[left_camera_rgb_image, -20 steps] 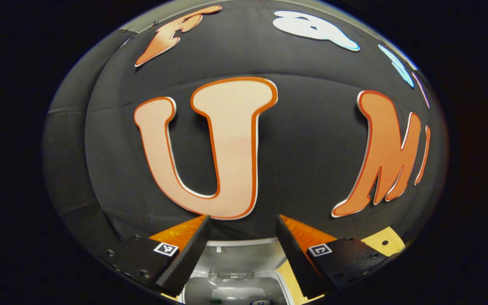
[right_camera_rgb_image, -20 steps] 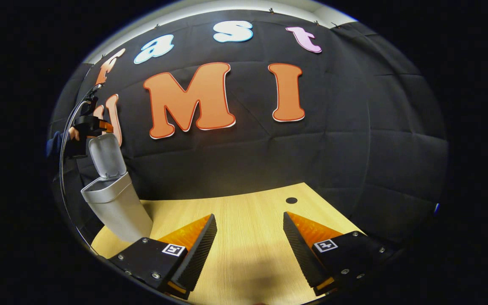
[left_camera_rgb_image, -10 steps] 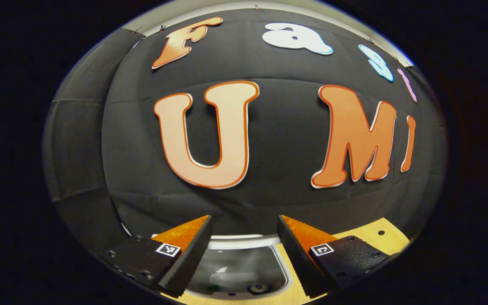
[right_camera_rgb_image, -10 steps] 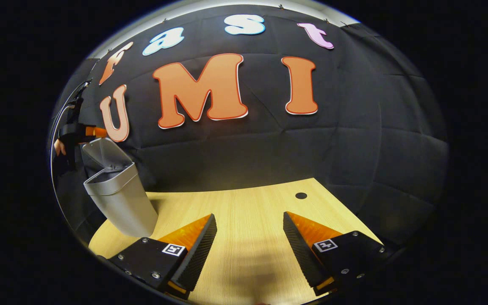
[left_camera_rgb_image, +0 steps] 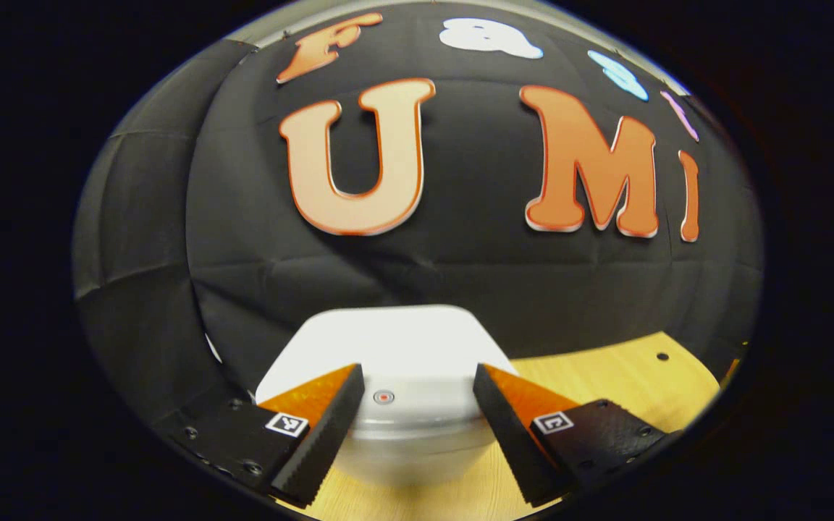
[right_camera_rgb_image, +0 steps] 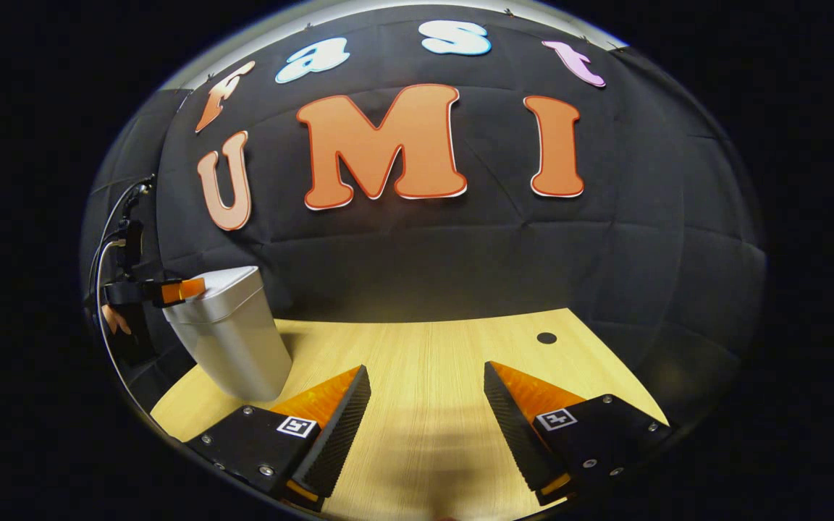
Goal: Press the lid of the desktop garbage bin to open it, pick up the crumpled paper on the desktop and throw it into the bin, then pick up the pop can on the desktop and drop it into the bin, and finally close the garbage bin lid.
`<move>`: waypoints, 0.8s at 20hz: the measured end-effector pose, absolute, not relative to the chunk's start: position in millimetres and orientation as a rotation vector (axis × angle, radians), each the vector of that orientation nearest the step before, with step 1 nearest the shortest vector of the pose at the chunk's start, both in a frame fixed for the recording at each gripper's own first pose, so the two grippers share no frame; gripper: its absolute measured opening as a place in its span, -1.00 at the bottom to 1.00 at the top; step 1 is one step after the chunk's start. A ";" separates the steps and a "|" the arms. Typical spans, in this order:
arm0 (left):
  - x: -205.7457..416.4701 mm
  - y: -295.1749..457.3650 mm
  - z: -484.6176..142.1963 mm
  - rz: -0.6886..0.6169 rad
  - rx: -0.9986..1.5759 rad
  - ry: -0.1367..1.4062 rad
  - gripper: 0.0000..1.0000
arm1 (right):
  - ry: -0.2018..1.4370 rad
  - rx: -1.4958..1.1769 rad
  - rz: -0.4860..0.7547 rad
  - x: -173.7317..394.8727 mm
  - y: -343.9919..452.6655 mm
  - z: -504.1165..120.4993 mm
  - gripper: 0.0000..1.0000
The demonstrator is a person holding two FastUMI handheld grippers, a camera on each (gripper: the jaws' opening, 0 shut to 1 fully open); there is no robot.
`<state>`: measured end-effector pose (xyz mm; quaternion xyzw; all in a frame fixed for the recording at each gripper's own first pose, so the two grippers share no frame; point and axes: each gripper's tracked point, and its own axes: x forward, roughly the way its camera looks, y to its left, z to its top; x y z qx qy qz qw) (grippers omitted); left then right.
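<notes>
Left gripper (left_camera_rgb_image: 417, 420): jaws spread wide, nothing between them. It sits just above the near edge of the garbage bin (left_camera_rgb_image: 395, 441), one finger to each side of the lid (left_camera_rgb_image: 388, 347). From the left gripper view I cannot tell whether a finger touches the lid.

Lid: down flat on the bin, closed. A small round red-ringed button (left_camera_rgb_image: 384, 396) shows on its near edge, between the fingers.

Bin: silver, tapering toward the base, upright on the light wooden desktop (left_camera_rgb_image: 605, 376) near the black cloth wall (left_camera_rgb_image: 460, 268).

Right gripper (right_camera_rgb_image: 424, 420): jaws spread wide, empty, low over bare desktop, well apart from the bin.

Right gripper view: the bin stands at the far left of the desktop, lid shut. The left gripper lies level at the lid's top edge, its fingers (right_camera_rgb_image: 182, 289) against or just over that edge; contact not resolvable. Part of a hand (right_camera_rgb_image: 114, 318) shows behind it, with cables (right_camera_rgb_image: 109, 231) rising from the tool.

A small dark round hole (right_camera_rgb_image: 546, 338) sits in the desktop at the far right.
</notes>
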<state>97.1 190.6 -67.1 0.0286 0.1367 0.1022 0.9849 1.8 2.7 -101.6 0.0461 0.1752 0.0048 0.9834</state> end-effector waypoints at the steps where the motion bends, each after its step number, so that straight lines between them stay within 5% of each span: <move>1: 94.8 190.4 -66.7 0.207 0.027 0.256 1.00 | 0.354 0.087 0.015 1.1 5.7 -102.3 0.89; 16: 29.3 123.9 -19.7 0.126 0.062 0.064 0.91 | 0.245 0.070 -0.037 4.3 -13.5 -68.2 0.88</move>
